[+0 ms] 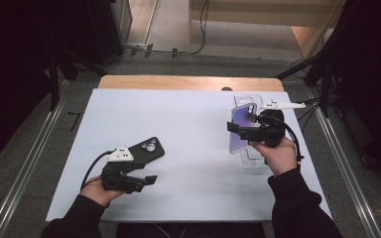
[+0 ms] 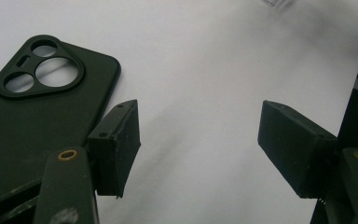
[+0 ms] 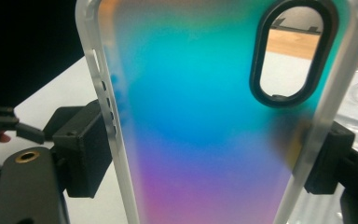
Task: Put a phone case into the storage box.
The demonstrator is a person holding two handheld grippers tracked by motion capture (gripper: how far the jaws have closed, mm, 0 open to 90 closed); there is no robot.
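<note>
Iridescent and close against the lens, the gradient phone case (image 3: 205, 126) stands clamped across its width by the right gripper (image 3: 205, 154); one black pad presses its frosted left edge beside the button slots, the other its right edge below the oval camera cutout; in the high view the same case (image 1: 239, 130) is lifted clear of the white table (image 1: 188, 119), just above a clear plastic tray (image 1: 252, 158) lying at the right side.

Risk begins with that grip; the pads bear only on thin, slick side rails of a flexible shell, so a squeeze could bow it and let it spring free, while a loose hold could let it pivot and slide down between the jaws; falling, it would likely land on the tray or skid towards the table edge near the person's right sleeve.

Farther out, the left gripper (image 1: 149, 179) rests low on the table with its jaws standing moderately apart and nothing between them; a black phone case (image 2: 42, 107) lies flat just beside its left pad, camera ring upward; a careless sweep of that hand could nudge it across the smooth surface; the trailing cable might also snag it.
</note>
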